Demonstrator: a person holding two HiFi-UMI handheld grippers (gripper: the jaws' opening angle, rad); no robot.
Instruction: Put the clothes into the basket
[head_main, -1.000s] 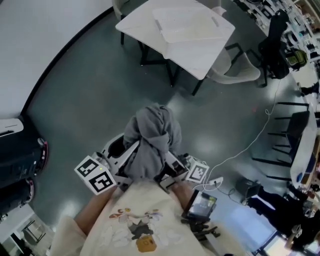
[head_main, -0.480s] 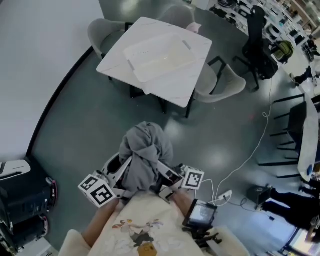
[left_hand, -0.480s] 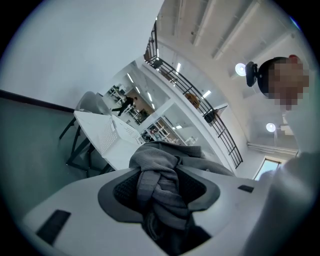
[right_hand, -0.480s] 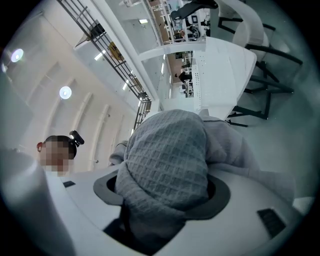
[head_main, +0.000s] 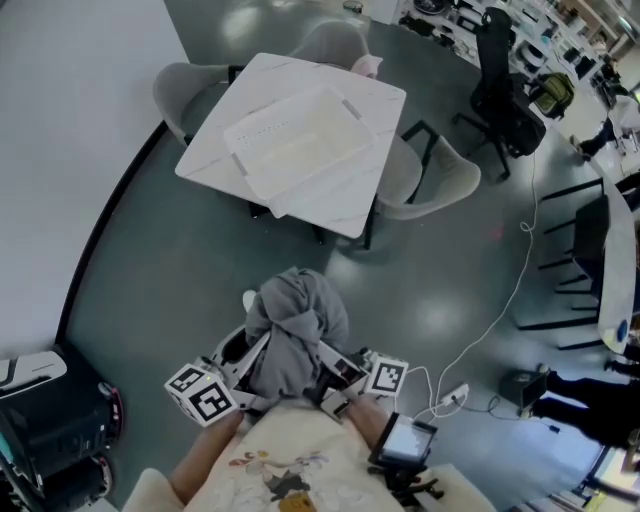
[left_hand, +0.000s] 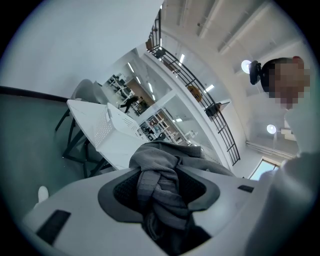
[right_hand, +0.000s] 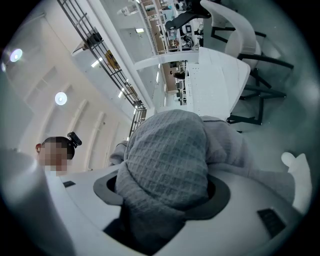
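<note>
With left gripper (head_main: 252, 356) and right gripper (head_main: 330, 362) both clamped on the bunched grey waffle-knit garment (head_main: 293, 322), I held it off the floor (head_main: 170, 280), bound for the table's (head_main: 345, 197) basket (head_main: 300, 150).

We saw a glossy grey-green floor (head_main: 170, 270) meeting a curved white wall (head_main: 60, 150) with a dark strip at its base. A white square table (head_main: 280, 80) stood on black legs, with pale grey chairs (head_main: 440, 180) tucked round it. A black office chair (head_main: 505, 90) stood apart, and a white cable (head_main: 500, 310) trailed across the floor. Round ceiling lamps (left_hand: 245, 66) shone above a railed balcony (left_hand: 200, 95).
</note>
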